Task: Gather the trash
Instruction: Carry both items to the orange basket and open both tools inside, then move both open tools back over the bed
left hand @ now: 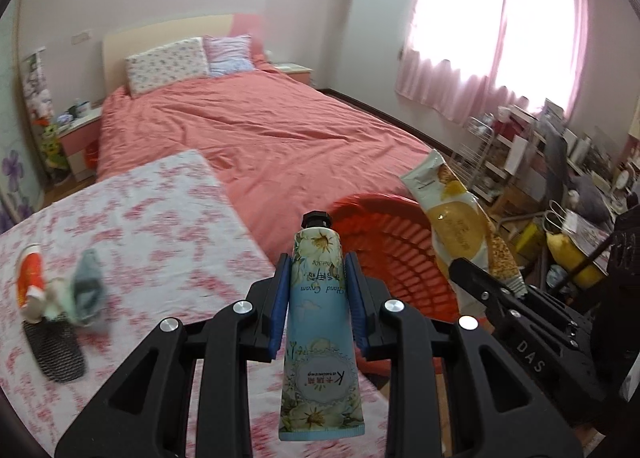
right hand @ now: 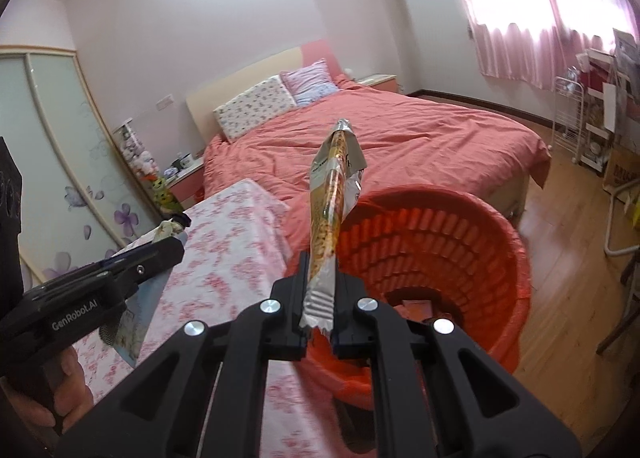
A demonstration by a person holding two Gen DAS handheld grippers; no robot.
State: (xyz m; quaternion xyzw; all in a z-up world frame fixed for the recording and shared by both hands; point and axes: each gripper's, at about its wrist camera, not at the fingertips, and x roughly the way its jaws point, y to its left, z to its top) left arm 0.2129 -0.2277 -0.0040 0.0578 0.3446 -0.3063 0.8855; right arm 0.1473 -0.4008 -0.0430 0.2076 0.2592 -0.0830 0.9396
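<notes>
My left gripper [left hand: 318,270] is shut on a blue floral hand cream tube [left hand: 318,322], black cap pointing away, above the edge of the flowered table [left hand: 152,226]. My right gripper [right hand: 322,278] is shut on the crimped end of a yellow snack wrapper [right hand: 332,194], which sticks up over the near rim of the red plastic basket [right hand: 480,242]. In the left wrist view the wrapper [left hand: 456,222] and right gripper hang over the basket [left hand: 384,242] at the right. Something small lies in the basket's bottom [right hand: 416,306].
On the table's left lie an orange-and-white item [left hand: 30,278], a crumpled greenish piece [left hand: 86,290] and a dark mesh object [left hand: 56,350]. A pink bed [left hand: 256,130] stands behind. Shelves and clutter [left hand: 560,162] line the right wall under the curtained window.
</notes>
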